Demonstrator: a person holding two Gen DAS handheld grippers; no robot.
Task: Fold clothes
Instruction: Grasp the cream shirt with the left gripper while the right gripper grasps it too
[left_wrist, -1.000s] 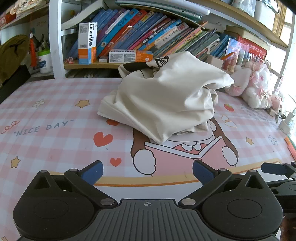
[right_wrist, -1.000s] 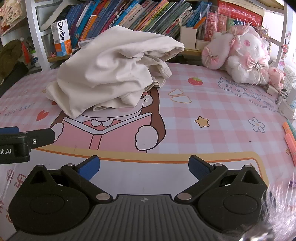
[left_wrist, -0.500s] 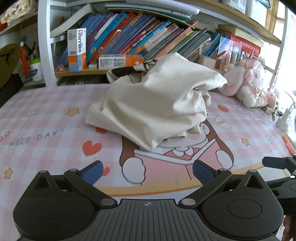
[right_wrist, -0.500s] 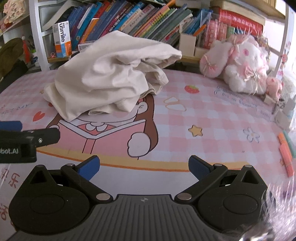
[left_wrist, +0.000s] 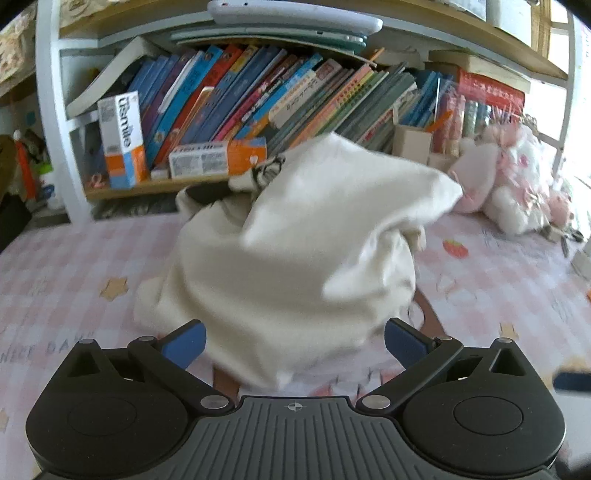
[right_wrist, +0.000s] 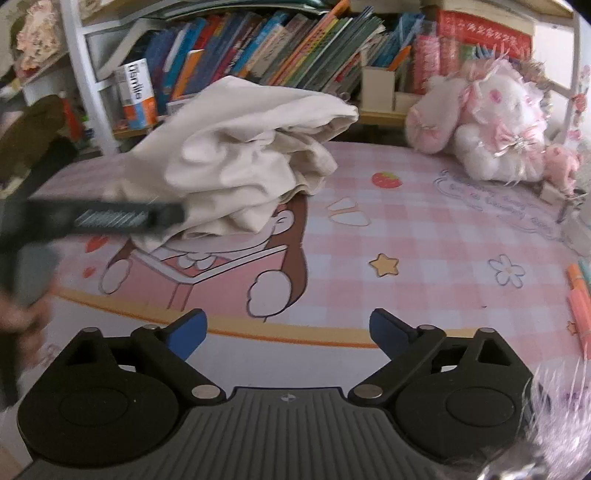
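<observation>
From the left wrist view, the left tongs (left_wrist: 293, 341) are wide and hold nothing. The cream shirt (left_wrist: 295, 266) sits in a crumpled heap on the pink checked desk mat (left_wrist: 55, 266). It is right in front of the left tongs, and its near edge hangs down between the two blue tips. The tips do not pinch it. Behind the heap is a shelf of books (left_wrist: 258, 96), and a pink plush toy (left_wrist: 509, 192) sits far off to the right side.

From the right wrist view, the right tongs (right_wrist: 288, 328) are wide too, but the jaws are starting to close a little. Nothing is between them, only the picture on the mat. The shirt (right_wrist: 243, 162) is ahead and off to the left of these tongs, well apart from them. The left tongs (right_wrist: 110, 218) show as a dark blur just by the near left edge of the heap. The plush toy (right_wrist: 487, 122) is ahead on the right.

I think this is the very start: both tongs are reaching for the shirt, and no fold is made yet. The next move needs each of the tongs to find an edge or corner of the shirt, pinch it, and pull the heap out flat on the mat. The heap is lumpy, so picking just one layer may be hard.
</observation>
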